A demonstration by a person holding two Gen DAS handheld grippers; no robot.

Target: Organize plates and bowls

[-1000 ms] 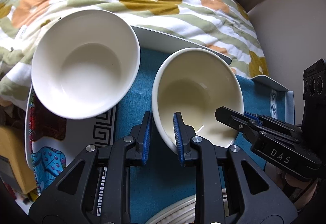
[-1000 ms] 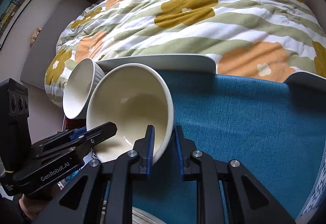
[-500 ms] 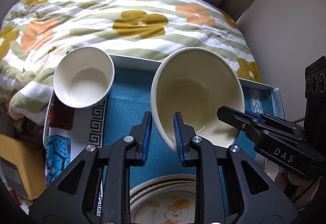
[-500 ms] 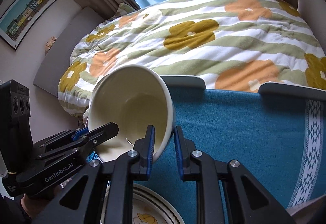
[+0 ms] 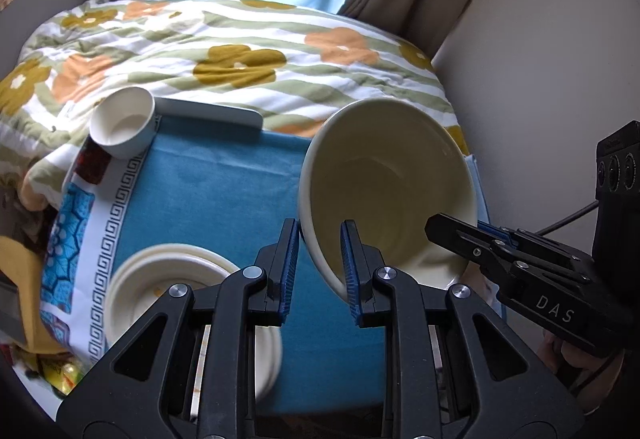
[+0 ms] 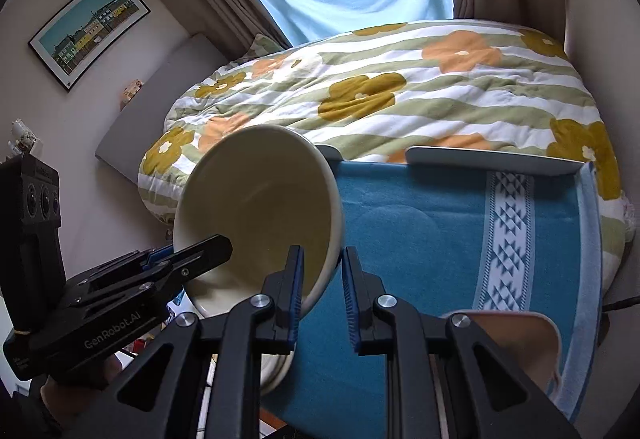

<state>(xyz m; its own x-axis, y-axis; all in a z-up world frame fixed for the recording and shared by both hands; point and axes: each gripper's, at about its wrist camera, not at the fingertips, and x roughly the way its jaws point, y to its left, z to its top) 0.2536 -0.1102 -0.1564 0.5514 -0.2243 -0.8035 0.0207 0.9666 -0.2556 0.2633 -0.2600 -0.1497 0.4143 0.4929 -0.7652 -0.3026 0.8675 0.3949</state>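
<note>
A large cream bowl (image 5: 392,191) hangs tilted in the air above the blue tablecloth (image 5: 224,195). My left gripper (image 5: 320,267) is shut on its near left rim. My right gripper (image 6: 322,291) is shut on its right rim, and the bowl (image 6: 260,207) fills the left of the right wrist view. A stack of cream plates (image 5: 160,279) lies on the cloth below my left gripper; its edge shows in the right wrist view (image 6: 276,371). A small white bowl (image 5: 122,127) sits at the table's far left corner.
A flowered quilt (image 5: 240,55) covers the bed behind the table. The table's grey far rim (image 6: 492,159) shows past the cloth. A wall stands close on the right (image 5: 540,79). A pink object (image 6: 516,335) lies at the near right on the cloth.
Both grippers have lifted the large bowl up and back toward me. The small white bowl now looks far off, and the plate stack has come into view below.
</note>
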